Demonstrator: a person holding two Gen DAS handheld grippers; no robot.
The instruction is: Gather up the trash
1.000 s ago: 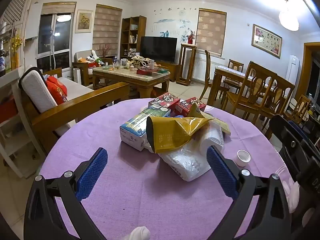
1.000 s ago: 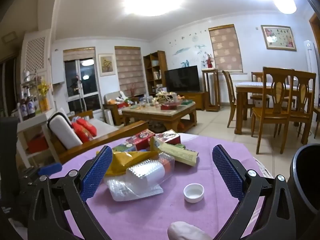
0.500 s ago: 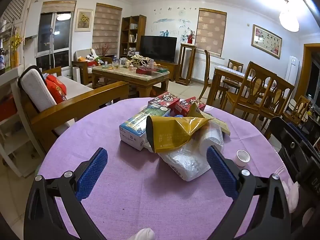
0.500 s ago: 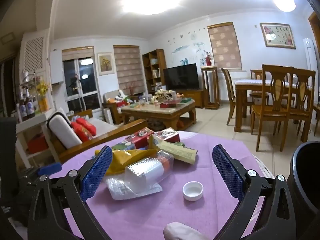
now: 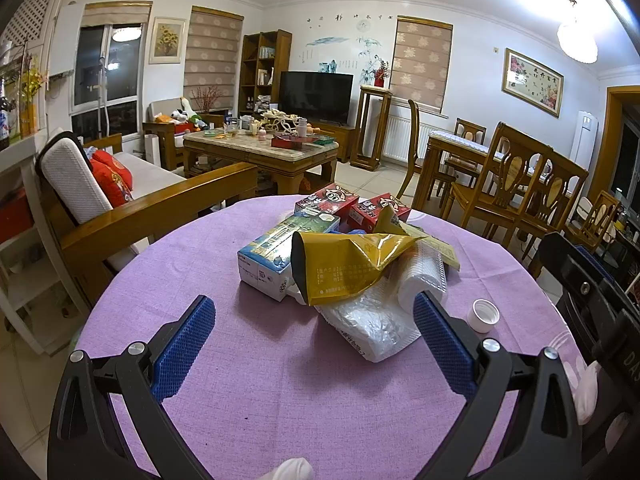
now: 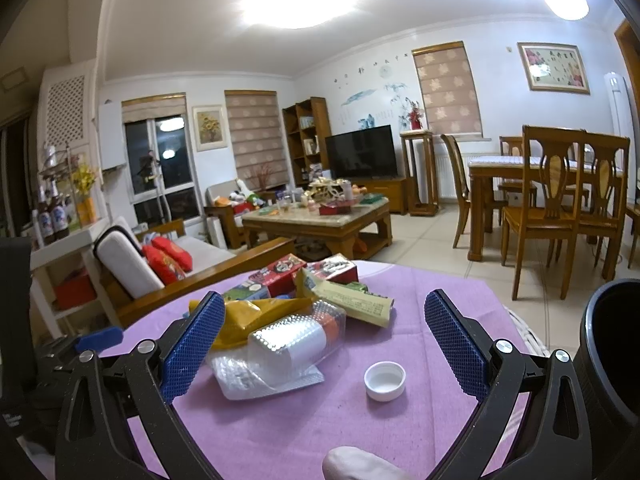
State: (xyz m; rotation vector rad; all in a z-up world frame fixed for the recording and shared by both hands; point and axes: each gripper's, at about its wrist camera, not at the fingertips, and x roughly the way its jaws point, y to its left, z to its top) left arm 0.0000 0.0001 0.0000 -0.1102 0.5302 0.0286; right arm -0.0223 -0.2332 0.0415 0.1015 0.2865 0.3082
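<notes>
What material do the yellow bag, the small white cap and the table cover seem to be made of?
Yellow bag: probably plastic or foil film, glossy, with sharp creases and highlights.
White cap: likely moulded plastic, smooth and matte, with an even rim.
Table cover: looks like woven cloth, matte purple, with a fine weave and fold lines.

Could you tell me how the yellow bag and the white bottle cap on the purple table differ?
The yellow bag is crumpled, soft and large, draped over the pile of trash; the white bottle cap is small, round and rigid. The bag touches other litter, while the cap lies alone on the purple table, open side up. Neither is held: both lie ahead of the open claws.
</notes>
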